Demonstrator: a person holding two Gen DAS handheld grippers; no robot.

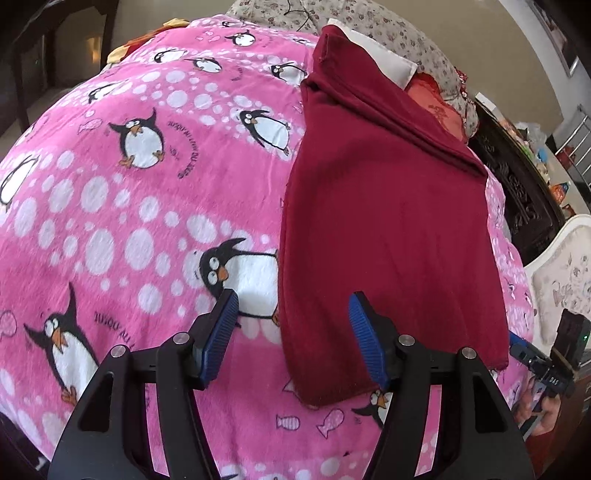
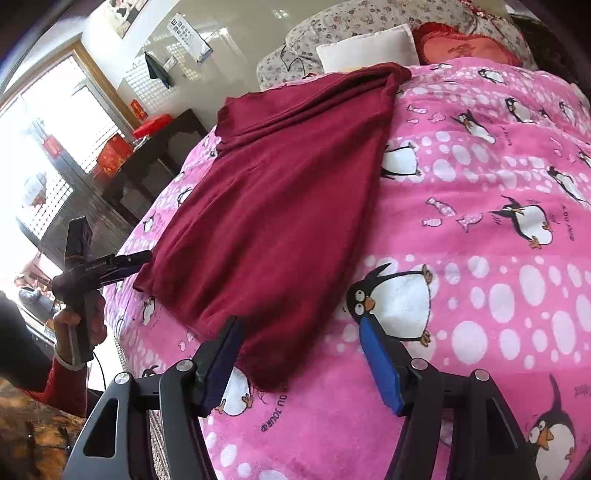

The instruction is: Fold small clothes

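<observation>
A dark red garment (image 1: 388,221) lies folded lengthwise on a pink penguin blanket (image 1: 129,203). It also shows in the right wrist view (image 2: 280,206). My left gripper (image 1: 291,317) is open, its blue pads straddling the garment's near left edge, just above it. My right gripper (image 2: 299,343) is open over the garment's near corner, holding nothing. The right gripper also shows at the far right of the left wrist view (image 1: 532,358). The left gripper shows at the left of the right wrist view (image 2: 107,266), held in a hand.
White (image 2: 369,48) and red (image 2: 469,46) pillows and a floral cover (image 1: 388,26) lie at the bed's head. A dark carved cabinet (image 1: 524,195) stands beside the bed. A dark table with red boxes (image 2: 110,155) stands by the window.
</observation>
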